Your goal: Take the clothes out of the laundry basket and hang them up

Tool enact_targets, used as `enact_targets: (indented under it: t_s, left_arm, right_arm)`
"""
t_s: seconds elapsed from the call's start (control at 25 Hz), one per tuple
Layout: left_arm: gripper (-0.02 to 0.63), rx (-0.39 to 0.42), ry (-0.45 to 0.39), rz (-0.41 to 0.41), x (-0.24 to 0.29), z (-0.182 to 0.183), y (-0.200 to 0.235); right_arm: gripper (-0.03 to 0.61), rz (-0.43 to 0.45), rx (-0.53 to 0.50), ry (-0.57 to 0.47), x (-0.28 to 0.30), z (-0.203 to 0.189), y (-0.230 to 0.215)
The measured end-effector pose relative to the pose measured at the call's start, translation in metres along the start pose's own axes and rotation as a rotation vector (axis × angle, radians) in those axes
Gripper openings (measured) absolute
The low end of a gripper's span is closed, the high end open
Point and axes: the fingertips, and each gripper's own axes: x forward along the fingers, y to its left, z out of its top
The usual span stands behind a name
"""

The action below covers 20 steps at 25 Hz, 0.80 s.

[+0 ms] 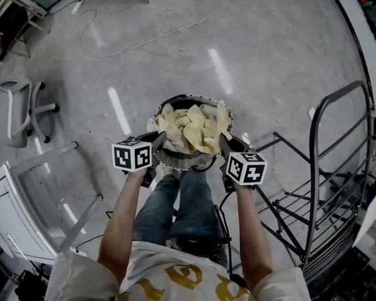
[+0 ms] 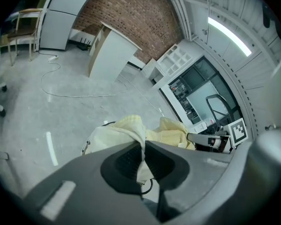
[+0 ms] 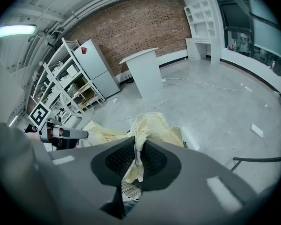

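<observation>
In the head view a pale yellow garment (image 1: 193, 130) is bunched over the round dark laundry basket (image 1: 175, 163) in front of the person's legs. My left gripper (image 1: 158, 138) is shut on the garment's left side, and my right gripper (image 1: 224, 142) is shut on its right side. In the left gripper view the yellow cloth (image 2: 131, 130) is pinched between the jaws at my left gripper (image 2: 144, 150). The right gripper view shows a fold of the cloth (image 3: 147, 125) clamped between the dark pads of my right gripper (image 3: 138, 156). The basket's inside is hidden by the cloth.
A black metal drying rack (image 1: 326, 187) stands to the right of the person. At left are a white office chair (image 1: 15, 111) and a white frame (image 1: 50, 187). A white cable (image 1: 150, 39) trails across the shiny grey floor beyond the basket.
</observation>
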Motion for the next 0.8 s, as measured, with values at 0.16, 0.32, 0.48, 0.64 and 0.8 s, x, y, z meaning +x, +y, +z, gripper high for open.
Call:
enact_targets:
  t_s: [0.16,0.32,0.48,0.64,0.8]
  left_arm:
    - [0.025,0.012,-0.020,-0.003,-0.016,0.010,-0.007]
    - [0.025,0.017,-0.040,0.008,-0.035,0.015,-0.012]
    - [0.025,0.075,-0.044,0.014,-0.049,0.025,-0.025]
    - [0.025,0.083,-0.083,0.002,-0.065,0.038,-0.034]
    - [0.025,0.074,-0.134,-0.011,-0.083,0.053,-0.042]
  right_arm:
    - [0.060,0.002,0.017,-0.032,-0.017,0.011,0.010]
    - [0.060,-0.002,0.020,-0.046,-0.036,0.017,0.017]
    - [0.060,-0.002,0.015,-0.081,-0.057,0.035,0.025]
    - [0.060,-0.003,-0.013,-0.113,-0.070,0.052,0.039]
    - [0.060,-0.006,-0.031,-0.151,-0.084,0.072,0.051]
